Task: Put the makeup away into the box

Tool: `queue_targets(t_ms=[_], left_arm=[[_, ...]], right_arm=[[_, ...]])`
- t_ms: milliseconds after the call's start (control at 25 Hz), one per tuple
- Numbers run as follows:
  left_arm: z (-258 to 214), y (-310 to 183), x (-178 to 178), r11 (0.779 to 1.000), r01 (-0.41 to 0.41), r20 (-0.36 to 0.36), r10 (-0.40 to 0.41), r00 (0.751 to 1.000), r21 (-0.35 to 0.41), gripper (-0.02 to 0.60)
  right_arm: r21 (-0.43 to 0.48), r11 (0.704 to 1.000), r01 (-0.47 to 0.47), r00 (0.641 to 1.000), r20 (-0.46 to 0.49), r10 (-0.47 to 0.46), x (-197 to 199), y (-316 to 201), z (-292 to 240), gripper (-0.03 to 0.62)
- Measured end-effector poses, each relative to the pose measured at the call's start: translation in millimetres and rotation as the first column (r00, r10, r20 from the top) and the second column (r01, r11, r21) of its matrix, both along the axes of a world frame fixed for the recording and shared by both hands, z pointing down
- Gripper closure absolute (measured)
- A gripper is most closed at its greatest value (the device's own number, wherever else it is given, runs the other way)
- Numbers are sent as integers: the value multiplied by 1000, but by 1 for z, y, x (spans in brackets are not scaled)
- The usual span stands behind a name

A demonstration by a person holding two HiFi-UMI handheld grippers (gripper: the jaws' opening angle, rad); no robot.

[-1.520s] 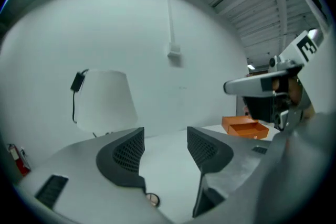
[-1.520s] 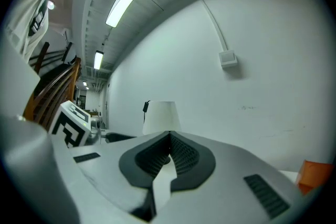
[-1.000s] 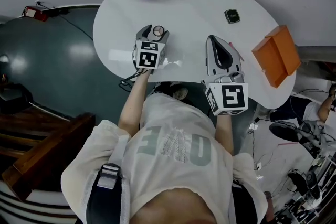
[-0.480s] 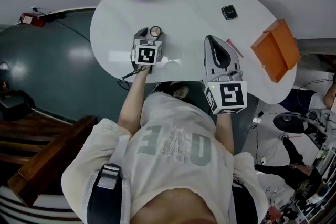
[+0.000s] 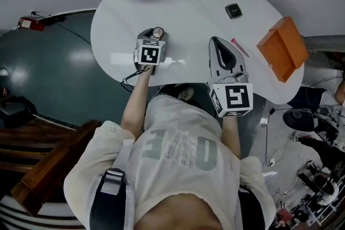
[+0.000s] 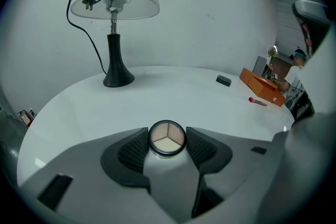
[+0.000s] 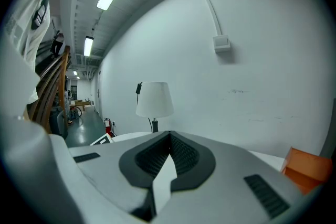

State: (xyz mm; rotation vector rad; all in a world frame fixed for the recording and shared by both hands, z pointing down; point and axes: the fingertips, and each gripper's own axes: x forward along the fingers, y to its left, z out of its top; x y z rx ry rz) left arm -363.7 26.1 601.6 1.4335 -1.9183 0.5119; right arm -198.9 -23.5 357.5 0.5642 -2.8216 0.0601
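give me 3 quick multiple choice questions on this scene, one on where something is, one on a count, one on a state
1. Where on the table does the orange box sit?
A) its middle
B) its edge on the person's right
C) its edge on the person's left

2. How many shades show in the round compact?
A) one
B) five
C) three

3. How does the right claw stand?
A) shut on nothing
B) shut on a brush
C) wide open

Answers:
1 B: the head view shows the box at the table's right rim.
2 C: the left gripper view shows three wedges of powder in the pan.
3 A: the right gripper view shows its pads meeting at the tips with nothing between them.
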Motion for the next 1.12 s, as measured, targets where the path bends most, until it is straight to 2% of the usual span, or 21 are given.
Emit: queue_targets(t_ms=[40,200,320,440,560,680,840,1000,1120], left_arm=[[0,0,-1,1000,2,0,-2,1000,-2,351],[1,-1,-1,1000,8,-8,-8,1000,3,353],[-11,-7,0,999,6,-9,-6,1000,36,354],[-43,-23,5,994,-27,35,24,999,107,354],[-97,-47,15,972,-85,102,64,993,219,354],[-165,-70,34,925,-164,182,106,978,342,354],[-249,-88,71,833,-284,287,158,945,475,354],[-308,-95,110,740,-387,366,202,908,551,354],[-330,-101,132,678,-439,386,241,890,589,354]], right_arm=[[0,1000,-3,1000,-1,3,0,0,0,589],[1,1000,-17,1000,-2,17,3,-2,1,589],[8,1000,-27,1000,0,27,4,-4,-2,589],[26,999,-39,999,10,38,6,-8,-7,589],[53,997,-60,998,27,59,8,-14,-17,589],[76,992,-100,994,58,96,14,-23,-30,589],[99,980,-171,981,111,160,29,-38,-49,589],[118,961,-252,959,167,230,52,-49,-72,589],[140,943,-303,942,195,273,67,-56,-86,589]])
